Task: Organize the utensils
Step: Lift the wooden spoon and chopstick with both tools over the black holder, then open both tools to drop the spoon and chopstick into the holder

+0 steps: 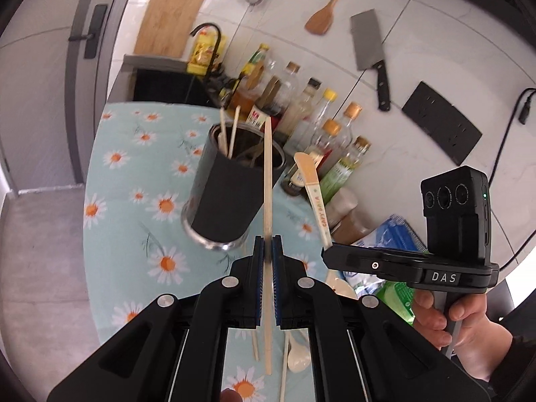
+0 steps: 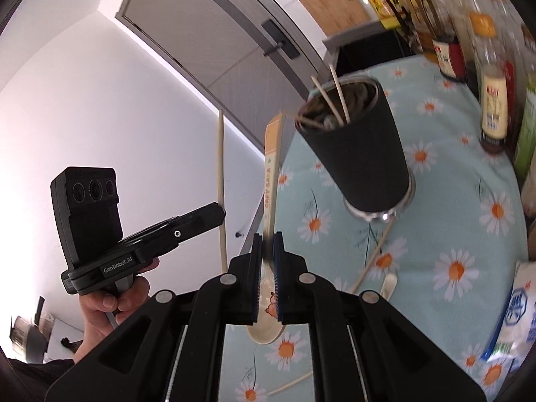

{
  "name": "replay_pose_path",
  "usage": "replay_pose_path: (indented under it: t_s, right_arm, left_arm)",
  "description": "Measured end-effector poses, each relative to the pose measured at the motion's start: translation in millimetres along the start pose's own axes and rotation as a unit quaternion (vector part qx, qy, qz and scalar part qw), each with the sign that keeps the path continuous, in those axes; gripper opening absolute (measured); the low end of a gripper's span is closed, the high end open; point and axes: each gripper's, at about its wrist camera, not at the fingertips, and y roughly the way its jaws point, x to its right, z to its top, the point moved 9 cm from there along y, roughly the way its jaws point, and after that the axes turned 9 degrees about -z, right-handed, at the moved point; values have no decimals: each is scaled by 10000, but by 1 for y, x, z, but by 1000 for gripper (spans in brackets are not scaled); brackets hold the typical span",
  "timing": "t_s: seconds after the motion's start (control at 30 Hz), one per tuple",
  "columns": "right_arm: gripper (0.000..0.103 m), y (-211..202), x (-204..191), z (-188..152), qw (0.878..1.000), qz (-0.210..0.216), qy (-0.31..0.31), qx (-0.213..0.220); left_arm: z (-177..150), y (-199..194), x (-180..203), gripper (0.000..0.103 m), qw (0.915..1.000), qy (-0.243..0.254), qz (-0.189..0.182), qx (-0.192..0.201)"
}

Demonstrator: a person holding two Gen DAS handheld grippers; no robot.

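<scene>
My left gripper [image 1: 267, 254] is shut on a long wooden chopstick [image 1: 267, 174], held upright just right of the dark utensil cup [image 1: 231, 187], which holds a few chopsticks. My right gripper [image 2: 267, 254] is shut on a cream spoon [image 2: 272, 174] with a printed handle, held upright left of the cup [image 2: 358, 154]. The spoon also shows in the left wrist view [image 1: 313, 194], and the chopstick in the right wrist view [image 2: 220, 174]. Loose chopsticks [image 1: 284, 365] and a white spoon [image 1: 298, 355] lie on the daisy tablecloth [image 1: 127, 201].
Several sauce and oil bottles [image 1: 311, 124] stand along the wall behind the cup. A sink with a black tap [image 1: 207, 33], a cutting board [image 1: 169, 20], a cleaver [image 1: 370, 47] and a wooden spatula [image 1: 323, 16] are beyond. Plastic packets [image 2: 512, 315] lie at the table's right.
</scene>
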Motion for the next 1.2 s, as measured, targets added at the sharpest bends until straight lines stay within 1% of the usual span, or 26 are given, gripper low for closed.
replay_pose_path:
  t_s: [0.1,0.2,0.27,0.33,0.37,0.53,0.63,0.73,0.87,0.93,1.13,1.2]
  right_arm:
    - [8,-7,-1,19,9995,-59,-45,315]
    - [8,-15,1,41,9974,-209,-133,676]
    - [8,-20,1,55,9945,-302,-232,978]
    - [8,-26,-1,70,9893,-499,-453,1292]
    - [8,-31,-3,74,9878,-553,-490,1369]
    - [8,-26,3,102,9808,-761,-534,1716]
    - [8,-24,6,119,9750,-866,-560,1968]
    - [8,-17,12,133,9715,-975,-522,2097]
    - [8,-11,21,150,9681,-1032,-419,2244]
    - [8,-7,25,157,9665,-1108,-384,2284]
    - [8,12,40,163,9693,-1144,-155,2170]
    - [8,17,43,162,9704,-1146,-97,2122]
  left_arm:
    - [18,0,4,4,9996,84,-207,191]
    - [38,0,8,4,9983,173,-363,433]
    - [51,2,10,4,9970,233,-419,603]
    - [65,4,10,4,9957,227,-461,768]
    - [69,6,9,4,9954,235,-455,805]
    - [94,14,1,4,9929,256,-330,1115]
    - [113,17,-2,4,9891,385,-210,1409]
    - [127,18,-3,4,9857,436,-196,1616]
    - [145,15,-1,4,9787,579,-182,1961]
    - [153,16,-2,4,9758,627,-72,2094]
    - [159,35,-9,4,9751,681,107,2106]
    - [158,42,-12,4,9757,686,110,2078]
